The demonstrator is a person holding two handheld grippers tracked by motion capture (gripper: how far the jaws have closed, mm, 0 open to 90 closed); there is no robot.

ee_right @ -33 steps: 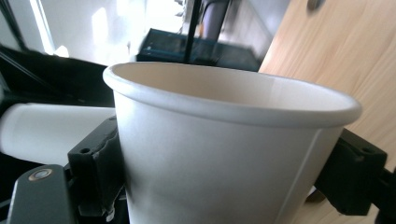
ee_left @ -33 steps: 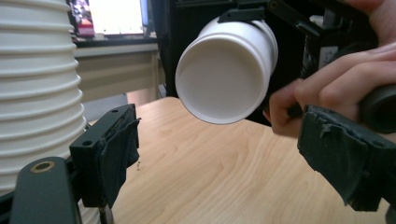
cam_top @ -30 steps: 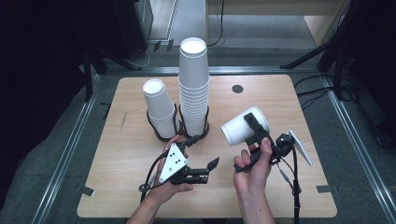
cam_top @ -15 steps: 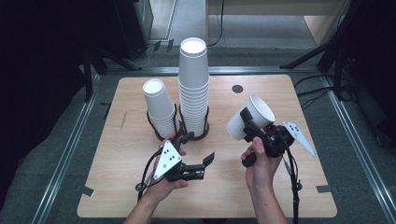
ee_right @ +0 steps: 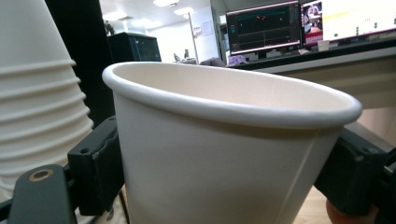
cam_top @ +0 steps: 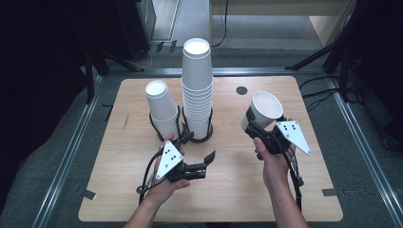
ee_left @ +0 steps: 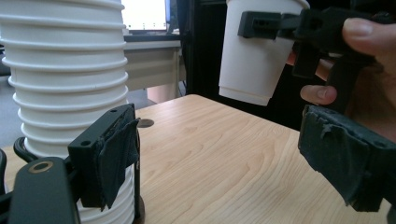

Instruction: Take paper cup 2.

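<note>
A cup (cam_top: 263,110) is clamped, tilted, in the right hand-held gripper (cam_top: 254,129) right of centre in the high view, above the tabletop (cam_top: 228,190). The left hand-held gripper (cam_top: 198,149), lower centre, is held apart and empty, near the tall stack (cam_top: 196,90).

Matt white paper cup (cam_top: 263,110) with smooth rolled rim; pale wood-grain table (cam_top: 228,190), satin; rough black tape on pads (ee_left: 119,154).
</note>
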